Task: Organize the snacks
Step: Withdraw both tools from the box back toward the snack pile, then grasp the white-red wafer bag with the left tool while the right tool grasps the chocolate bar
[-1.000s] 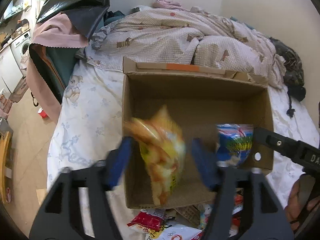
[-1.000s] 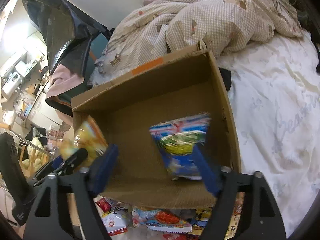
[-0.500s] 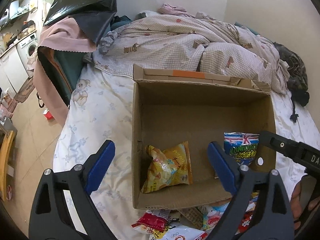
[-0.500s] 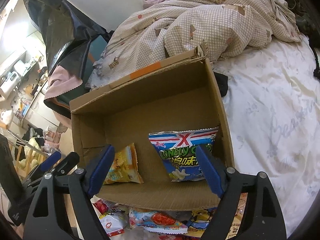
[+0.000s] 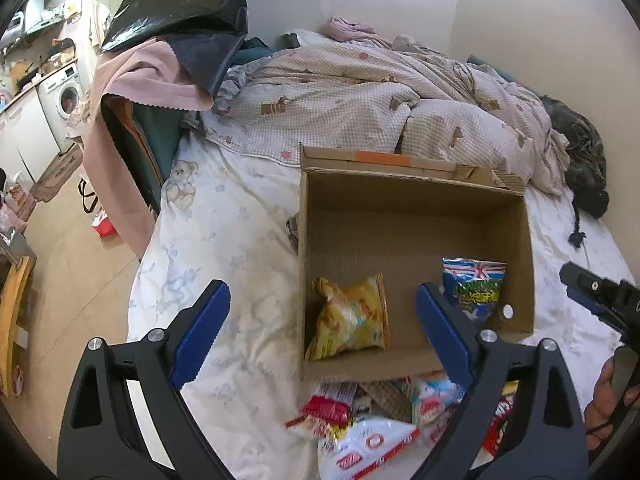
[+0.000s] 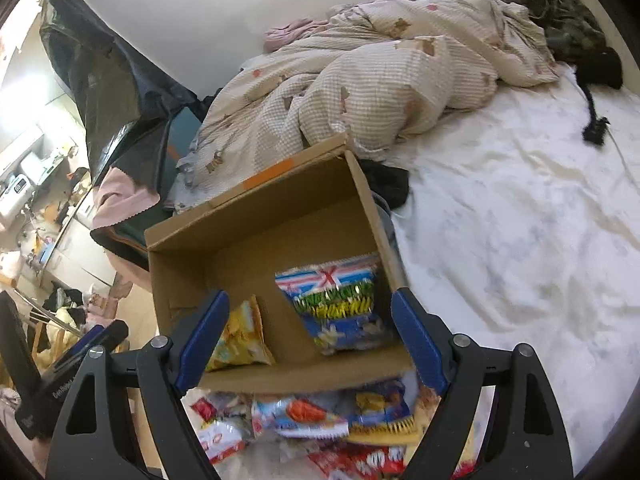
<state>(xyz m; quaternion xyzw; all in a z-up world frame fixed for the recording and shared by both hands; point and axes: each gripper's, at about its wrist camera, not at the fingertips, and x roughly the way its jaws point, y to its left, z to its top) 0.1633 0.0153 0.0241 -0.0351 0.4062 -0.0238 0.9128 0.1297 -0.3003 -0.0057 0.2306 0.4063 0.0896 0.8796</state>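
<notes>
An open cardboard box stands on the bed. Inside lie a yellow snack bag at the left and a blue snack bag at the right. A pile of loose snack packets lies in front of the box. My left gripper is open and empty above the box's near left corner. My right gripper is open and empty above the box's near edge; it also shows in the left wrist view.
A rumpled checked duvet lies behind the box. White sheet spreads to the right. A dark garment lies at the far right. Draped cloths and a black bag stand left of the bed, beyond its edge.
Both snack bags dropped from the grippers into the box and now lie on its floor. Both grippers opened wide and pulled back and up from the box.
</notes>
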